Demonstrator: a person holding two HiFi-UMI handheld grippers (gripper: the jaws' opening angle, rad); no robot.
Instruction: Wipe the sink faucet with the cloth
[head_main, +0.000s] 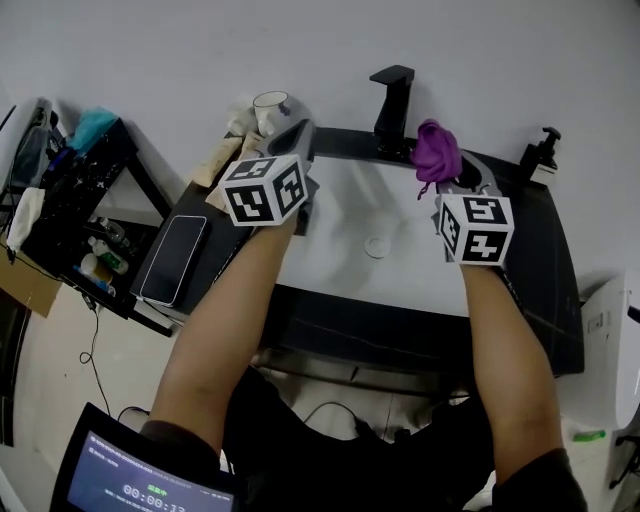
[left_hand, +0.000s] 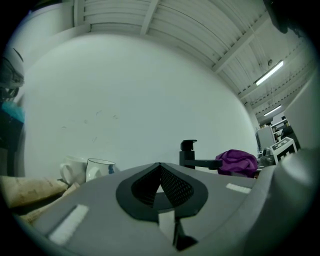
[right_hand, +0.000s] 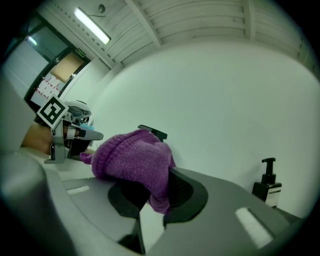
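A black faucet (head_main: 392, 99) stands at the back rim of the white sink (head_main: 350, 240); it shows too in the left gripper view, faucet (left_hand: 192, 159), and its top peeks over the cloth in the right gripper view, faucet (right_hand: 154, 131). My right gripper (head_main: 447, 172) is shut on a bunched purple knit cloth (head_main: 436, 150), held just right of the faucet. Up close the cloth (right_hand: 134, 159) hangs out of the jaws. My left gripper (head_main: 297, 139) hovers over the sink's back left corner, shut and empty (left_hand: 160, 167).
White mugs (head_main: 270, 106) and a beige cloth (head_main: 220, 160) lie left of the sink. A phone (head_main: 173, 259) rests on the dark counter. A black soap dispenser (head_main: 538, 154) stands at the right. A cluttered shelf (head_main: 70, 190) is at far left.
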